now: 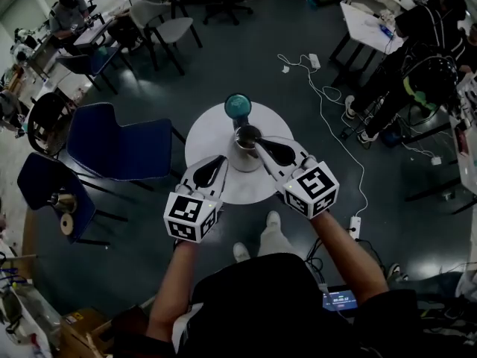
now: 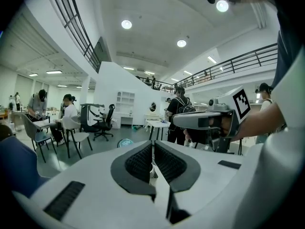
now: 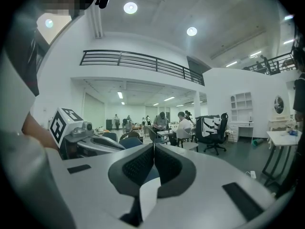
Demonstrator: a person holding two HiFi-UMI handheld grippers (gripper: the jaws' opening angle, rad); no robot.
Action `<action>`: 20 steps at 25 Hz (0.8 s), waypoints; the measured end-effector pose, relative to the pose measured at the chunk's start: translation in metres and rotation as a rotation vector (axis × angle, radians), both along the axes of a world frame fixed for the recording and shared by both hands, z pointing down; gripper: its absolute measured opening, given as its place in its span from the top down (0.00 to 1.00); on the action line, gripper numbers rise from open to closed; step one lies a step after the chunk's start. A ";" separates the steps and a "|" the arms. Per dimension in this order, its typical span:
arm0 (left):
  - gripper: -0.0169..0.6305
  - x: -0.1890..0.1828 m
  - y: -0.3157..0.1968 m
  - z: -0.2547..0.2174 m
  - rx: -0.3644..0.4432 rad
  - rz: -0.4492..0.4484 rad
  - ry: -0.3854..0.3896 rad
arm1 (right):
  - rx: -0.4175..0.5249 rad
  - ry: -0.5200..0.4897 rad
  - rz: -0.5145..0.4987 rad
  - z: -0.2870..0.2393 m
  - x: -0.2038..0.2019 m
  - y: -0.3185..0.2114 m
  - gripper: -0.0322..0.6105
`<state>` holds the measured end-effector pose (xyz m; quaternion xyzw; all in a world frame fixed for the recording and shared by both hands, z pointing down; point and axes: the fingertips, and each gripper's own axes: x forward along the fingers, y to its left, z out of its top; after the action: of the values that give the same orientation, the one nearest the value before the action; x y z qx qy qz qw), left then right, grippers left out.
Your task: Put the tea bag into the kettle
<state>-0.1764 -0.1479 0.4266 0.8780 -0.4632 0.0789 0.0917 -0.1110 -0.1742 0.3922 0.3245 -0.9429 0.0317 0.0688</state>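
A small metal kettle stands open-topped near the middle of a round white table. My right gripper reaches in from the right with its tips at the rim of the kettle's opening. Its jaws are shut in the right gripper view, and nothing shows between the pads. My left gripper lies just left of the kettle, low over the table, jaws also shut. No tea bag is visible in any view.
A teal round object sits on the table just behind the kettle. Blue chairs stand to the left of the table. A white cable and power strips lie on the dark floor to the right. People sit at desks farther off.
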 end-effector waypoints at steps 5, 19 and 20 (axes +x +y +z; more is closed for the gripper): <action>0.93 -0.003 0.010 -0.002 -0.012 0.007 0.058 | 0.000 0.001 0.012 0.002 -0.002 0.010 0.92; 0.94 0.015 0.023 -0.026 0.053 -0.044 0.047 | 0.024 -0.035 0.010 -0.015 0.022 0.026 0.92; 0.94 0.019 0.025 -0.028 0.056 -0.049 0.047 | 0.025 -0.036 0.010 -0.017 0.027 0.028 0.92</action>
<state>-0.1575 -0.1227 0.3982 0.8703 -0.4840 0.0429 0.0801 -0.0844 -0.1458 0.3755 0.3293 -0.9427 0.0259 0.0478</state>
